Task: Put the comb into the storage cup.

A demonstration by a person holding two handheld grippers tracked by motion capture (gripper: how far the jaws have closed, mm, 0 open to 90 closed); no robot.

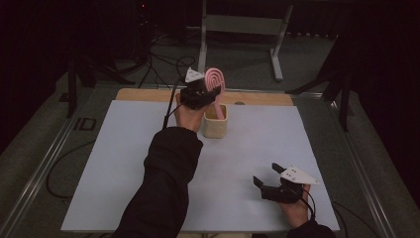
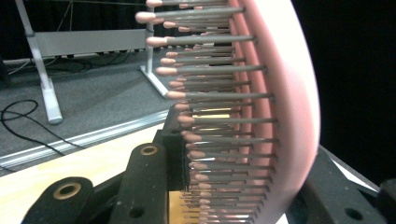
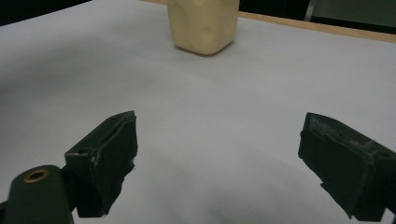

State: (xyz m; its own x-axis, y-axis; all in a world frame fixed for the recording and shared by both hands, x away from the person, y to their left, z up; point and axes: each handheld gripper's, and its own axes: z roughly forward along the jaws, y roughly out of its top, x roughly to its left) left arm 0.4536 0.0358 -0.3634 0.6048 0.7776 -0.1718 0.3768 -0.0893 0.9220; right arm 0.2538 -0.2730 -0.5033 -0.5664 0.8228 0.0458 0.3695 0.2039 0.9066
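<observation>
the room is dark all round, black curtains at the back, grey carpet with loose cables, and a pale metal stand (image 1: 242, 29) beyond the table. the table (image 1: 124, 178) has a white top with a strip of light wood along its far edge. near that far edge stands a cream cup (image 1: 215, 122), square-ish and open at the top. the left gripper (image 1: 200, 91) is held just above and beside the cup, its jaws clamped on a pink hairbrush (image 1: 216, 84); the brush head rises above the gripper and the handle points down into the cup's mouth. in the left gripper view the brush's grey bristles with pink tips run right across between the black jaws. the right gripper (image 1: 267, 174) rests low over the near right part of the table, well apart from the cup, jaws spread wide with nothing but white tabletop between them.
</observation>
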